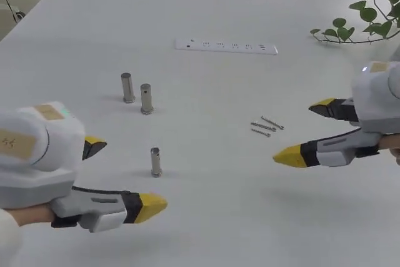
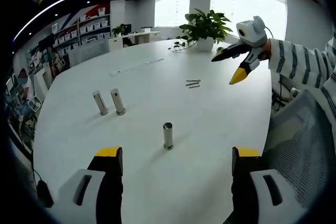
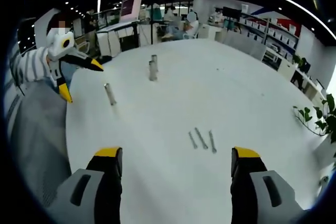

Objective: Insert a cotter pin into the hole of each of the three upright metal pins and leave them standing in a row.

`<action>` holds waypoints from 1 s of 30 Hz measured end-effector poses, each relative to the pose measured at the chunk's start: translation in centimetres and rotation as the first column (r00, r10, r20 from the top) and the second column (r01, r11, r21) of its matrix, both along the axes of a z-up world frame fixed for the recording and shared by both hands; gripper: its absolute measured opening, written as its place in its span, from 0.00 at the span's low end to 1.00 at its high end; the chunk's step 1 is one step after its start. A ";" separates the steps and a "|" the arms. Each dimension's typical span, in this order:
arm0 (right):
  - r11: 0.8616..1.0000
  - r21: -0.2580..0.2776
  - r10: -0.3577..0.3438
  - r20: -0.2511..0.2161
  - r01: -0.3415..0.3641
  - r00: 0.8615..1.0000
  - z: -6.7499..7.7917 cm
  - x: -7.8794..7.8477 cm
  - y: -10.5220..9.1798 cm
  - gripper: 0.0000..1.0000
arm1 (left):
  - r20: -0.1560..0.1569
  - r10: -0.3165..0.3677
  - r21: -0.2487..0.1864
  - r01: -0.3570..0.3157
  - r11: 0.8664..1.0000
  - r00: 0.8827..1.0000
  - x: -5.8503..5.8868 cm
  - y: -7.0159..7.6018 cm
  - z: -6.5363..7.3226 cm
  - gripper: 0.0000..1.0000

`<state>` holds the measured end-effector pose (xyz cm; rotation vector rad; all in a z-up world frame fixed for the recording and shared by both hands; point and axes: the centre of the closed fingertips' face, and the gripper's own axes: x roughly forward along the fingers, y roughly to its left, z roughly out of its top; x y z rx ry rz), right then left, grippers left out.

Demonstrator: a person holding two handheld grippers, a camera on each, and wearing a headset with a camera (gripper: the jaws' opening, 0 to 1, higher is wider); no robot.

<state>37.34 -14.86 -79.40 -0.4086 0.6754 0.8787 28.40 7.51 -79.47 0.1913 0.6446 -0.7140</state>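
Closest, toward the near edge of the bench (image 1: 206, 229) on its left side, the left hand-held gripper (image 1: 128, 176) hangs with jaws spread wide and nothing between them. Just ahead of it one metal pin (image 1: 155, 162) stands upright and alone. The pair of metal pins (image 1: 146, 99) stands side by side farther toward the far edge. Right of the bench's middle, three cotter pins (image 1: 265, 126) lie flat, close together and roughly parallel. The right hand-held gripper (image 1: 299, 130), likewise wide open and empty, points at them from the right edge. In the right gripper view they lie straight ahead, their long axes running along its reach. It is clearly the nearer one, so it will likely pick, rolling to pinch across a shank.
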 end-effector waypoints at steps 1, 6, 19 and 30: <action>1.000 -0.002 0.005 -0.003 -0.005 1.000 -0.2 0.1 0.1 0.85 | 0.005 -0.006 0.007 0.006 1.000 1.000 -0.1 0.0 0.0 0.91; 0.999 -0.029 0.035 -0.044 -0.036 0.998 -1.9 0.5 0.2 0.81 | 0.000 -0.020 0.005 0.020 1.000 1.000 -0.9 -0.1 -0.1 0.99; 0.991 -0.064 0.113 -0.089 -0.119 0.990 -3.9 1.6 1.5 0.57 | -0.005 -0.004 -0.050 0.003 0.999 1.000 -2.5 0.0 0.7 0.99; 0.980 -0.107 0.152 -0.133 -0.167 0.979 -5.2 2.3 2.2 0.43 | -0.007 0.009 -0.058 -0.009 0.998 1.000 -3.1 0.2 1.0 0.91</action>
